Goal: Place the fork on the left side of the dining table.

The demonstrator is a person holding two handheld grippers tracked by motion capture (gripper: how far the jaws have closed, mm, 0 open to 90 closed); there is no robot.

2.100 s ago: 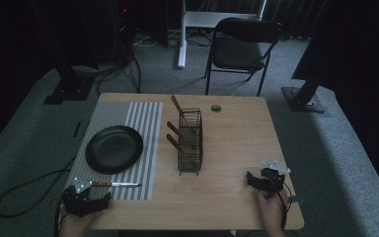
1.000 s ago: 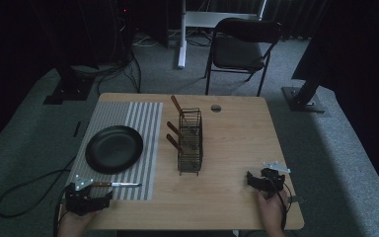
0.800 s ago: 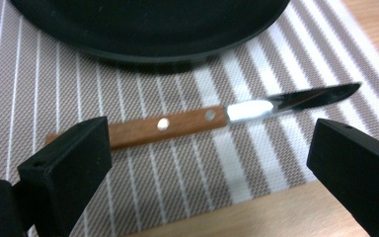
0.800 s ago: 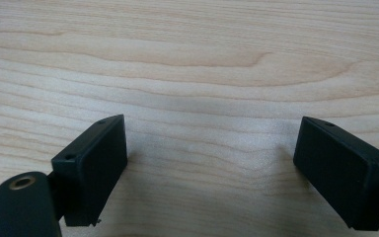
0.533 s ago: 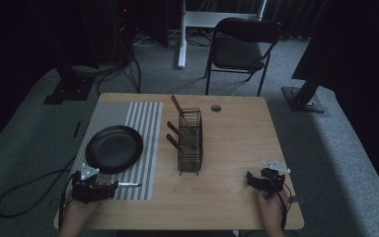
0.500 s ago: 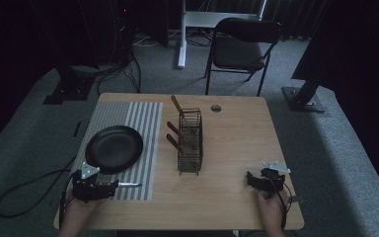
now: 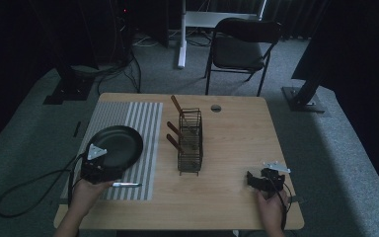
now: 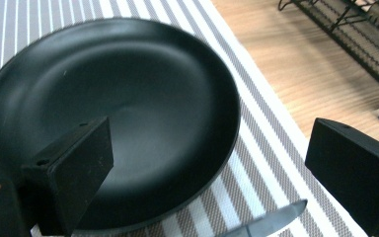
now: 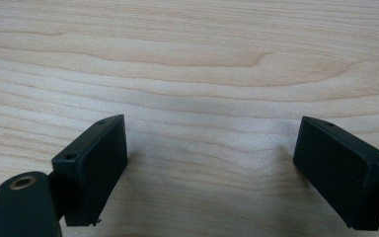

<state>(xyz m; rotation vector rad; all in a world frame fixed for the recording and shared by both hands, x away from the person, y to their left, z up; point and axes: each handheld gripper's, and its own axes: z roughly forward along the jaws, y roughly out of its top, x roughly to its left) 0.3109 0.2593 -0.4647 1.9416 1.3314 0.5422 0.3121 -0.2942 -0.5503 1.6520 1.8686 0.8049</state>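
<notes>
A black frying pan point(image 7: 114, 144) point(image 8: 108, 113) lies on the striped placemat point(image 7: 138, 118) point(image 8: 276, 163) at the table's left. My left gripper point(image 7: 97, 168) point(image 8: 217, 173) hovers over the pan's near edge, open and holding nothing. A knife point(image 7: 123, 184) lies on the mat just in front of it, and its blade tip point(image 8: 271, 222) shows between the jaws. My right gripper point(image 7: 256, 180) point(image 9: 217, 168) rests low over bare wood at the table's front right, open and holding nothing.
A black wire rack point(image 7: 190, 140) point(image 8: 355, 34) stands mid-table with brown wooden handles point(image 7: 173, 133) sticking out to its left. A small round grommet point(image 7: 215, 107) sits near the far edge. A chair point(image 7: 239, 49) stands beyond the table.
My left gripper has moved forward from the table's front-left corner to the pan's near edge, past the knife. The right gripper has stayed put.
</notes>
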